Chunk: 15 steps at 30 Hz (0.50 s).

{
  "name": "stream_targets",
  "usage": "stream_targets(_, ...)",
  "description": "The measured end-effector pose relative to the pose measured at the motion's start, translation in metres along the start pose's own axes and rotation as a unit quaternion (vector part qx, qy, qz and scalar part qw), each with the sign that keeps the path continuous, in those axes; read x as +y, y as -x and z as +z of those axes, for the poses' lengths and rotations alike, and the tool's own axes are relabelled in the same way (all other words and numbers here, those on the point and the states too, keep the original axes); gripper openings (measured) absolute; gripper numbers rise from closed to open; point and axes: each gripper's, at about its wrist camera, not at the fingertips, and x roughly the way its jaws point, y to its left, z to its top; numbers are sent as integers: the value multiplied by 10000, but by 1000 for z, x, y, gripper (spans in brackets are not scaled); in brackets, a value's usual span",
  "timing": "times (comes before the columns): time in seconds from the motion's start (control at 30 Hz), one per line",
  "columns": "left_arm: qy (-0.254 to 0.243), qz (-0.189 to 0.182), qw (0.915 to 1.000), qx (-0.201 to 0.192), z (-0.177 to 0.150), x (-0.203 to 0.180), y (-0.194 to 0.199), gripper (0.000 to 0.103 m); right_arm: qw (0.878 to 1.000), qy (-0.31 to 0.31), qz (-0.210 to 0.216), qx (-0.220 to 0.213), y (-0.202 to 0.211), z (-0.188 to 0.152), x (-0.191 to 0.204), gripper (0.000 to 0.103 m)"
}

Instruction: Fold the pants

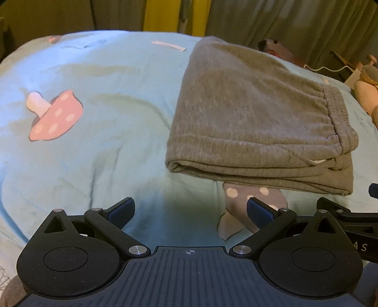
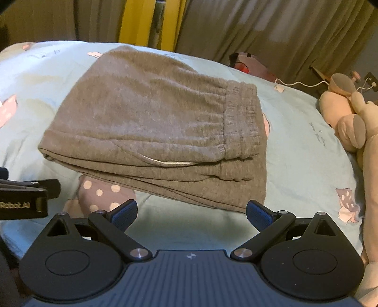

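Note:
Grey sweatpants (image 1: 248, 118) (image 2: 156, 127) lie folded into a compact stack on the light blue bedsheet (image 1: 106, 118), the elastic waistband (image 2: 241, 118) on top at the right. My left gripper (image 1: 190, 212) is open and empty, a short way in front of the stack's left corner. My right gripper (image 2: 191, 213) is open and empty too, just in front of the stack's near edge. The right gripper's body (image 1: 349, 219) shows at the right edge of the left wrist view, and the left gripper's body (image 2: 26, 196) at the left edge of the right wrist view.
The bedsheet (image 2: 307, 153) has pink mushroom prints (image 1: 54, 115). Plush toys (image 2: 349, 122) lie along the bed's right side. A white cable (image 2: 302, 83) and a red-and-black item (image 2: 243, 63) sit behind the bed. Grey curtains (image 2: 259, 28) and a yellow strip (image 1: 174, 16) hang at the back.

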Motion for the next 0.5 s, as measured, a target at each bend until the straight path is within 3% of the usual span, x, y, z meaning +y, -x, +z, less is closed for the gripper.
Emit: stream_targets(0.5,-298,161,9994,58,-3,-14,-6,103,9993,-269,97,223,-11,0,-10,99)
